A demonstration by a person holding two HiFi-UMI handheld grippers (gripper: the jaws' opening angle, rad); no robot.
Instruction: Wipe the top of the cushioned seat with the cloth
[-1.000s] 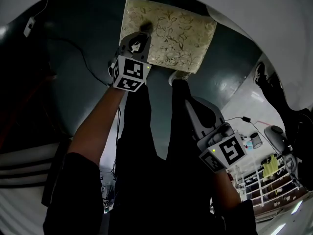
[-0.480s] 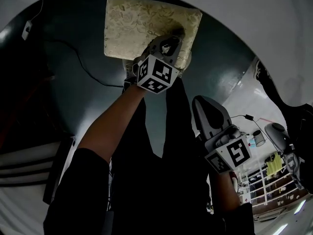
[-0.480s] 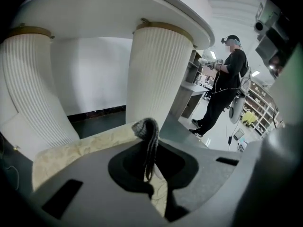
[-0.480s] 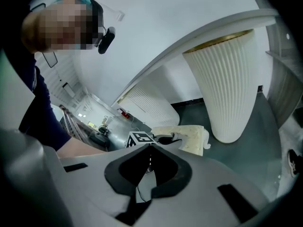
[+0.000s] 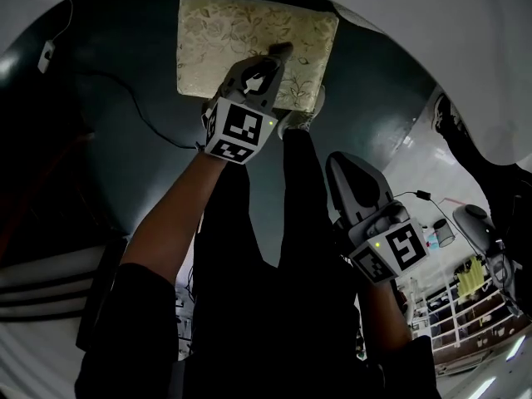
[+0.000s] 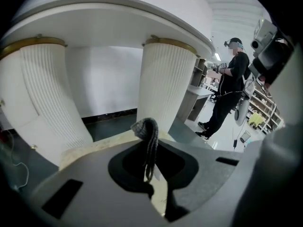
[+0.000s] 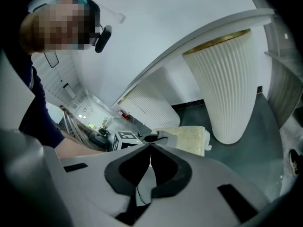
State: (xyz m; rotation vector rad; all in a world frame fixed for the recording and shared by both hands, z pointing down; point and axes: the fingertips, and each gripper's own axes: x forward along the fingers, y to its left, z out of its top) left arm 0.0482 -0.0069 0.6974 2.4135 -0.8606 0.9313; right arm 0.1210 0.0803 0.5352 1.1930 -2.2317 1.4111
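The cushioned seat [image 5: 241, 36], pale gold with a floral pattern, lies on the dark floor at the top of the head view. My left gripper [image 5: 279, 53] reaches over its right half, shut on a dark grey cloth [image 6: 148, 135] that pokes up between the jaws. The seat's top [image 6: 90, 148] shows just beyond those jaws. My right gripper [image 5: 342, 165] hangs lower right, off the seat, with its jaws shut and holding nothing. From the right gripper [image 7: 150, 150] view, the seat [image 7: 189, 137] and the left gripper's marker cube [image 7: 125, 138] lie ahead.
Two white ribbed pillars [image 6: 45, 93] [image 6: 165, 84] under a white tabletop stand behind the seat. A cable [image 5: 137, 98] runs over the floor to the left. A white shoe [image 5: 302, 120] touches the seat's near edge. A person [image 6: 229, 89] stands far right near shelves [image 5: 461, 302].
The left gripper swept the cloth from the seat's left part across to its right side, then drew back a little to the left. The right gripper hardly moved.
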